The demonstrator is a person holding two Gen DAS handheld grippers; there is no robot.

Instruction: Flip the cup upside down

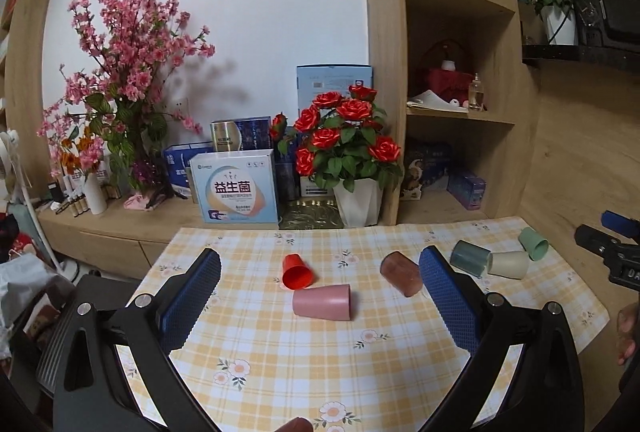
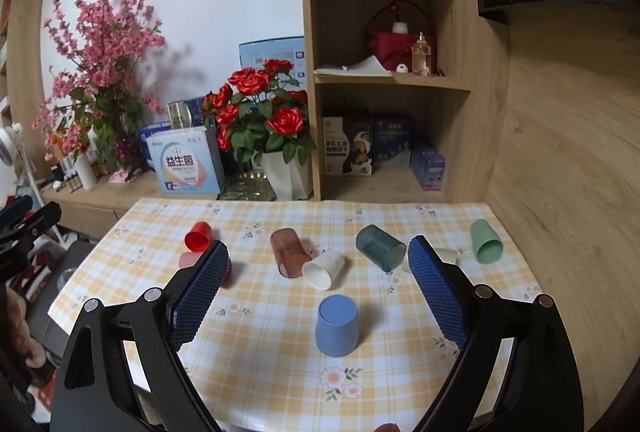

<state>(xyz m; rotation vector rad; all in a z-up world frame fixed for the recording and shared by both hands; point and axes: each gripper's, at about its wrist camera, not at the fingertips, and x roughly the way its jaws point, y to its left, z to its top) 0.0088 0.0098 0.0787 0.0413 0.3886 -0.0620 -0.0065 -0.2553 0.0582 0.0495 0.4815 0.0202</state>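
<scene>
Several cups lie on their sides on the yellow checked tablecloth (image 1: 280, 360). In the left wrist view a red cup (image 1: 296, 271), a pink cup (image 1: 322, 302) and a translucent brown cup (image 1: 401, 273) lie ahead of my open, empty left gripper (image 1: 320, 264). In the right wrist view a blue cup (image 2: 337, 325) stands upside down between the fingers of my open, empty right gripper (image 2: 318, 250). Beyond it lie a white cup (image 2: 324, 269), the brown cup (image 2: 289, 252), a dark teal cup (image 2: 380, 247), a green cup (image 2: 485, 241) and the red cup (image 2: 199, 236).
A wooden sideboard (image 1: 120, 228) behind the table carries boxes, a red rose pot (image 1: 352, 152) and pink blossom branches (image 1: 128, 44). A shelf unit (image 2: 388, 72) stands behind right. The table's edges drop off left and right.
</scene>
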